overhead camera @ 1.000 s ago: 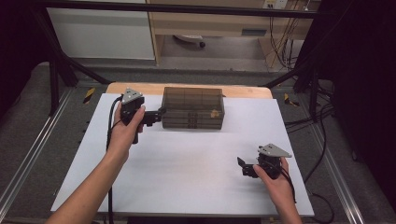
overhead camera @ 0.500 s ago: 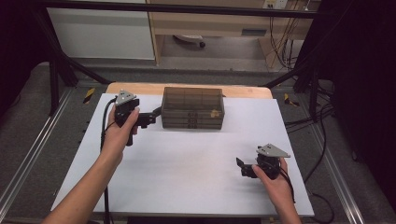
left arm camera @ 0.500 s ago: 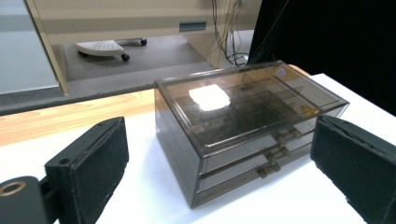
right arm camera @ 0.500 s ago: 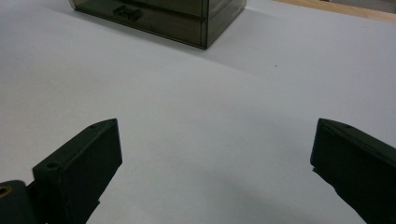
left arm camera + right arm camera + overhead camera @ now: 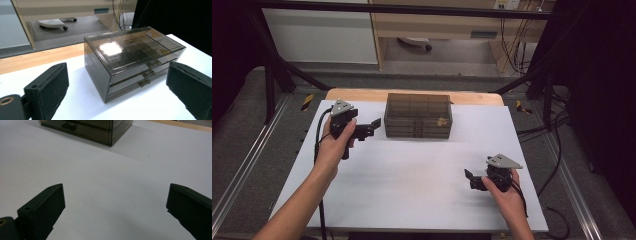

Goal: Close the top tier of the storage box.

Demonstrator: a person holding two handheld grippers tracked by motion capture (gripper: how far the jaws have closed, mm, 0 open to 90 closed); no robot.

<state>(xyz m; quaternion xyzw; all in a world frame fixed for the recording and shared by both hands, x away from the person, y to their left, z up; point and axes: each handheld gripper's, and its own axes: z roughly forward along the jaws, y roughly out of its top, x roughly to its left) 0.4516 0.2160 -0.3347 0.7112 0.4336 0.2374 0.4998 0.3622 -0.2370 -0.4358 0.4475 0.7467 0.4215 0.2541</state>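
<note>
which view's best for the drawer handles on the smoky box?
Left gripper view: the drawer box sits close, front face angled to camera, three stacked handles distinct. The high view shows the box small, handles as faint marks. The right gripper view catches just its bottom edge and one handle.

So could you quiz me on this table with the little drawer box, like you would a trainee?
1. True or false: the left gripper is clamped on the drawer box.
2. How many drawer fronts does the box show in the left gripper view?
3. The right gripper is: A) on top of the box, B) over bare white table nearer the person, C) inside a drawer.

Key: 1 false, its jaws stand apart beside the box; 2 three, all shut; 3 B.
</note>
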